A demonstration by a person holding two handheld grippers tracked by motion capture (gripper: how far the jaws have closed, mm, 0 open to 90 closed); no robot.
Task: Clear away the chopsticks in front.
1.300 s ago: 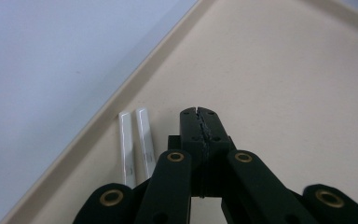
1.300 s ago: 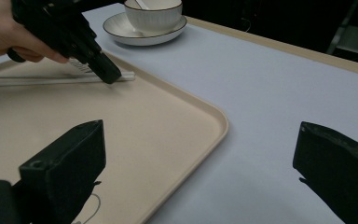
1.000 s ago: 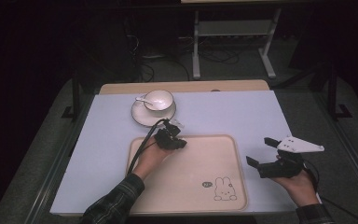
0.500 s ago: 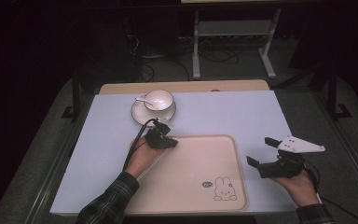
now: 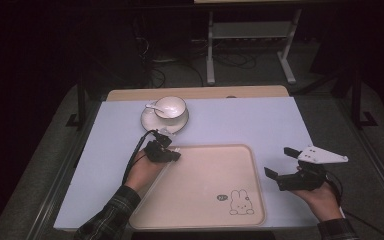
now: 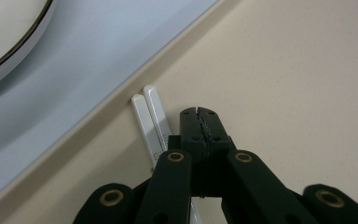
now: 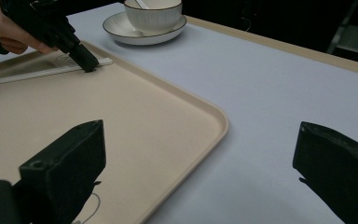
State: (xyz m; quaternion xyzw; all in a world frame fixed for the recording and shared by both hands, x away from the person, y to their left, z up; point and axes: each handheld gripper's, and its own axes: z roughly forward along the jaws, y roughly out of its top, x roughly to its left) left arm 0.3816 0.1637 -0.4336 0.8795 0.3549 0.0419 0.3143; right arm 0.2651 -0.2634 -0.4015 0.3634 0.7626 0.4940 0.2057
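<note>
White chopsticks (image 6: 150, 122) lie just beside your left hand-held gripper (image 6: 199, 112), jaws closed and empty, on the tray (image 5: 210, 170): light, stiff, slippery; grip mid-length. Right hand-held gripper (image 7: 200, 163) gapes wide.

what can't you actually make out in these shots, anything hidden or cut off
- Chopsticks: left gripper view, lower length hidden behind the left hand-held gripper; no contact with its closed jaws can be seen.
- Spoon in the cup: high view, bowl end hidden inside the cup.
- Cup: right gripper view, top cut off by the upper edge.
- Rabbit print on the tray: high view, small label beside it too small to read.
</note>
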